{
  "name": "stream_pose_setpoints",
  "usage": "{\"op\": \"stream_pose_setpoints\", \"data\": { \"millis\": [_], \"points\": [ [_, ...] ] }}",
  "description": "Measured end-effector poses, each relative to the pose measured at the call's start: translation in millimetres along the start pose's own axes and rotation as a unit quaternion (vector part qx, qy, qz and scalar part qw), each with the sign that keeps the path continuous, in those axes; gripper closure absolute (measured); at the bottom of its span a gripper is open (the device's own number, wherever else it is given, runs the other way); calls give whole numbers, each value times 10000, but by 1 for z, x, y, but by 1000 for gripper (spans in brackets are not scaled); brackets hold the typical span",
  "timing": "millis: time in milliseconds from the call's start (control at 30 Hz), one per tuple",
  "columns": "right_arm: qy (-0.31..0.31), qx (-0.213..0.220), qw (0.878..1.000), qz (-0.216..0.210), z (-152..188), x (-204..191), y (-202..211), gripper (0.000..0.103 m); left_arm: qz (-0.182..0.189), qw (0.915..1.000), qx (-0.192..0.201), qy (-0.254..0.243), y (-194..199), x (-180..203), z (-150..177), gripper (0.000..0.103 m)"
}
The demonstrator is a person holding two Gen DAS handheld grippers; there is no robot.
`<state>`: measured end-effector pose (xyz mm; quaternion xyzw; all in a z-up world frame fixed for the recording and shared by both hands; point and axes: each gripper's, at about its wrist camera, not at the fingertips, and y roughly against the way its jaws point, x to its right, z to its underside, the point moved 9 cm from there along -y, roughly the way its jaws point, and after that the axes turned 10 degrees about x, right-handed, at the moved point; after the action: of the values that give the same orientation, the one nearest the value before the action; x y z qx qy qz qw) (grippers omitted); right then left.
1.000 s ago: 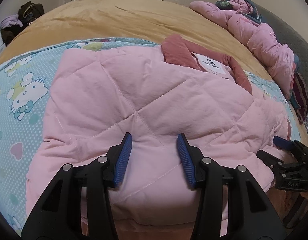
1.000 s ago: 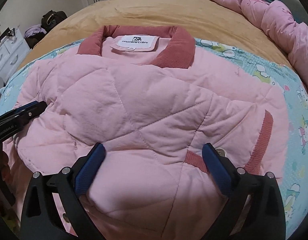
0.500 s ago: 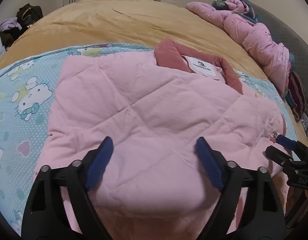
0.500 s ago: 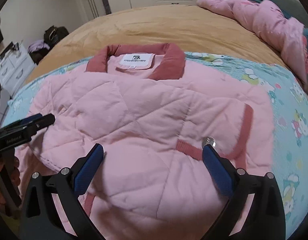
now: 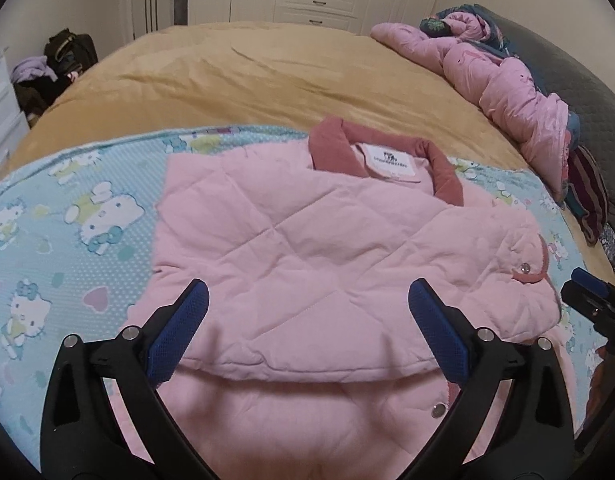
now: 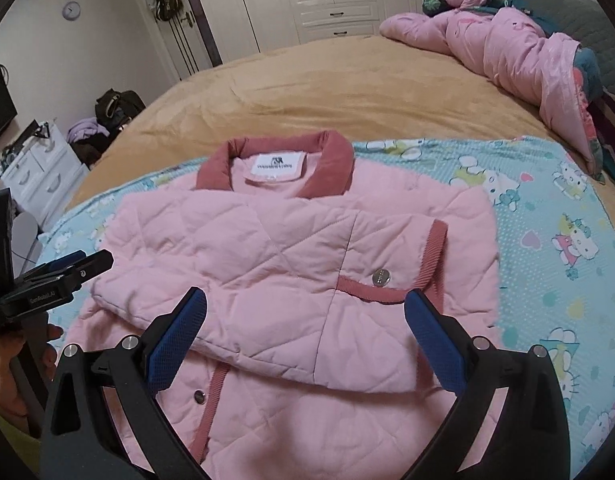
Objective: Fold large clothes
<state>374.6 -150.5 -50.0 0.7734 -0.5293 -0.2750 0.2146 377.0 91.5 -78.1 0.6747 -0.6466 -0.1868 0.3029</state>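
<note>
Both grippers, left (image 5: pixel 307 330) and right (image 6: pixel 305 330), were spread, the left's jaws opening, nothing pinched. One fold of the jacket (image 6: pixel 291 264) looked laid; its near hem toward the bed's (image 5: pixel 267 76) near edge probably needed regrasping.

A wide bed (image 6: pixel 307 92) covered in a tan plush blanket carries everything. Across its near part lies a light-blue cartoon-cat printed sheet (image 6: pixel 547 216), with a folded pink quilted jacket (image 6: pixel 275 248) on it. A crumpled pink duvet (image 6: pixel 507 44) lies at the far right.
</note>
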Motion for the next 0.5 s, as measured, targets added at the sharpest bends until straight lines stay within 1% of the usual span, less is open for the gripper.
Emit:
{"op": "stream_pose_setpoints", "data": {
  "millis": [300, 500],
  "points": [
    [-21, 301, 9994, -151, -13, -10, 40, 4, 67, 9997, 251, -45, 36, 10, -9, 9],
    [-48, 586, 9978, -305, -24, -20, 71, 4, 122, 9989, 436, -128, 61, 19, -15, 9]
  ]
}}
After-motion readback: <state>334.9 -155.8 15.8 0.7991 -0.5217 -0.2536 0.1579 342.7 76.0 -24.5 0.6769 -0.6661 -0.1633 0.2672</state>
